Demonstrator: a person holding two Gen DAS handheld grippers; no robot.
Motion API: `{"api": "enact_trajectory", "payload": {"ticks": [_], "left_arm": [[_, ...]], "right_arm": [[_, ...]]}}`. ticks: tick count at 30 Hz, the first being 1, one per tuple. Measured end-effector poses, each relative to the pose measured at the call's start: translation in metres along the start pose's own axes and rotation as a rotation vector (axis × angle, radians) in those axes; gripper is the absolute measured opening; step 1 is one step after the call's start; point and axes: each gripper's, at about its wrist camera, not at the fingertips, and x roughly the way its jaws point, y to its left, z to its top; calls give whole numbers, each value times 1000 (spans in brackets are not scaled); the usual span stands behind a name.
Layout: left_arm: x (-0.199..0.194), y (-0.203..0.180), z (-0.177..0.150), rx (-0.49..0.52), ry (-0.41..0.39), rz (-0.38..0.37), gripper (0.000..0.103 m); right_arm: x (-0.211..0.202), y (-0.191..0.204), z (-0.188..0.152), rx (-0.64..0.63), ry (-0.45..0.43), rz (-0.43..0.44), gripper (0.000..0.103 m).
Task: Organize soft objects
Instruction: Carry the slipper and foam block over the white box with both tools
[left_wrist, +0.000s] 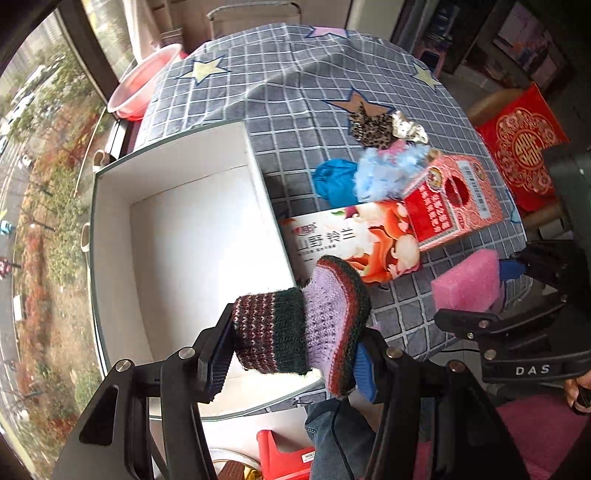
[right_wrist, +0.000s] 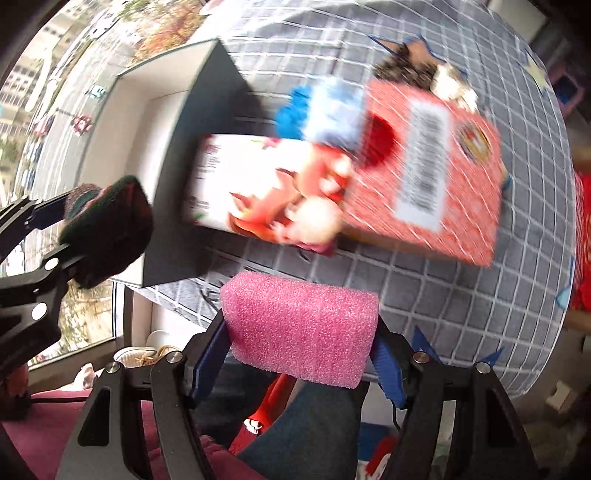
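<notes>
My left gripper is shut on a knitted bootie, purple with dark green and maroon stripes, held over the near right corner of the open white box. My right gripper is shut on a pink sponge, held above the near table edge. The sponge also shows in the left wrist view, to the right of the bootie. The bootie also shows in the right wrist view, at the left beside the box wall. The right wrist view is blurred.
On the checked tablecloth lie a white and orange carton, a red carton, a light blue fluffy item, a blue item and a leopard-print scrunchie. A pink basin sits far left.
</notes>
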Motion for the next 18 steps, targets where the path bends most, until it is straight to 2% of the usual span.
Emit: {"api": "enact_trajectory", "payload": {"ticks": [8,18], "left_arm": [[-2,52,-16,-153,-31,89,59],[3,98,-41,-313,-18,119,59]], "right_arm": [[-16,56,29,-109,-38,-6,72],[-11,126,59,-256,-30,1,72]]}}
